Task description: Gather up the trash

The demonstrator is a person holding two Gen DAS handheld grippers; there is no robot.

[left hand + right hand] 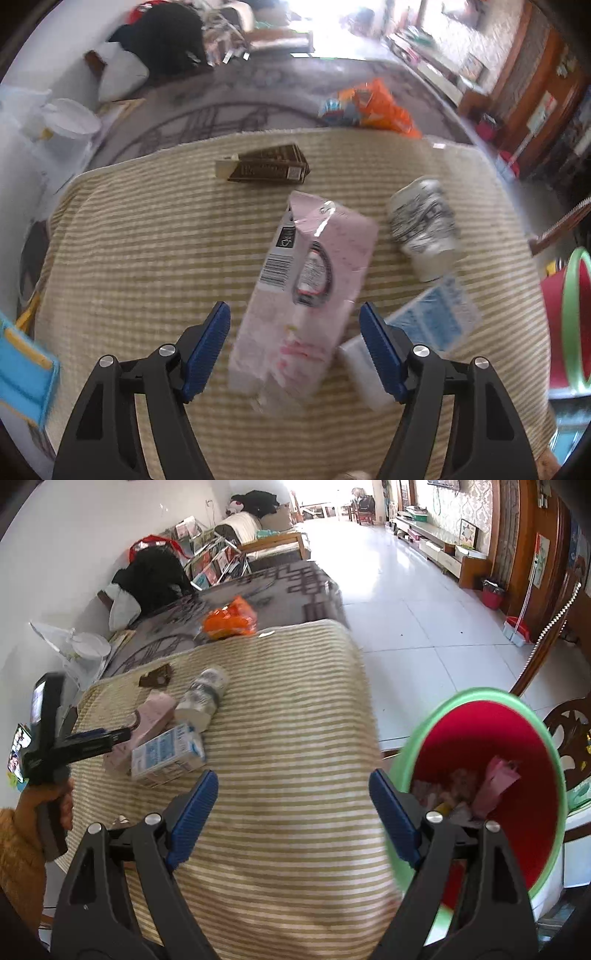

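Trash scattered on a mat (147,240), bin (480,746) off its right edge.

Lying mid-mat, between the spread jaws of the left gripper (295,350) but untouched by the pads: a carton (306,280). Just right of it, a cup (424,229) on its side; nearer, beside the right finger, a box (436,317). Farther back, a flat pack (266,168). Beyond the mat's far edge, on a rug (221,110), a wrapper (373,107). Over bare mat, the right gripper (291,812), jaws wide, bin just to its right with scraps inside.
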